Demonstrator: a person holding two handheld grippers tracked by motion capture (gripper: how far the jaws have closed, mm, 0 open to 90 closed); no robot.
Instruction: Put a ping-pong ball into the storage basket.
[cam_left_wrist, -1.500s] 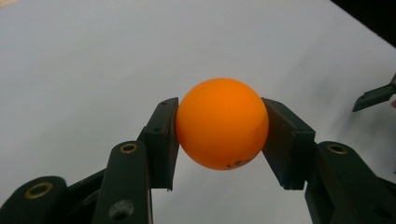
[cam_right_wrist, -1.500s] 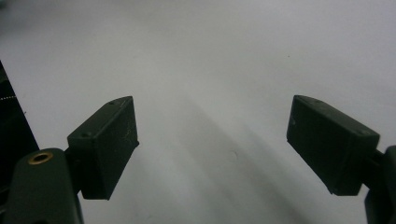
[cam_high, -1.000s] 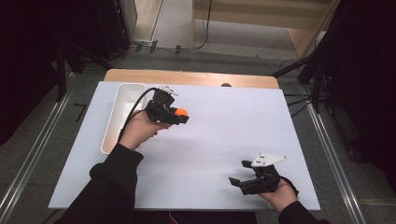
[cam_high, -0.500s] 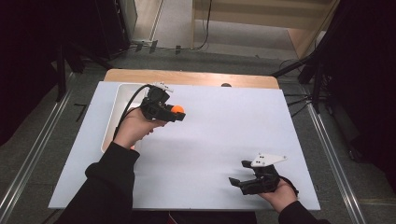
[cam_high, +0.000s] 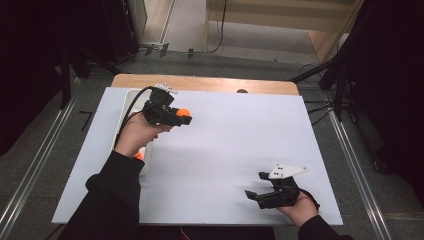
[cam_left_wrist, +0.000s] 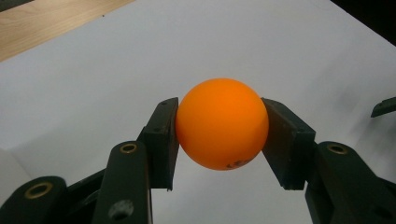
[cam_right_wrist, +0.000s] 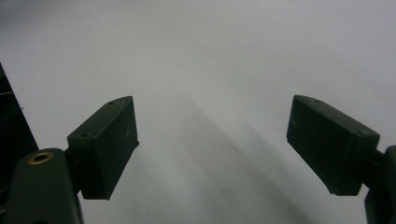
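An orange ball (cam_left_wrist: 219, 121) sits squeezed between the two black pads of my left gripper (cam_left_wrist: 220, 140). In the high view that gripper (cam_high: 183, 118) hangs above the white table top (cam_high: 235, 135) at the left rear, with the ball (cam_high: 183, 112) at its tip, just right of a white tray (cam_high: 128, 102). A second orange ball (cam_high: 138, 156) lies in the tray, partly hidden by the left forearm. My right gripper (cam_high: 255, 185) rests low near the front right of the table. Its jaws (cam_right_wrist: 212, 140) stand wide apart over bare white surface with nothing between them.
A strip of wooden table edge (cam_high: 210, 83) runs along the back of the white sheet, with a small dark spot (cam_high: 242, 91) beside it. Dark stands and floor rails flank the table on both sides.
My left gripper has drifted a little left and upward with the orange ball still clamped in it. The right gripper has kept still.
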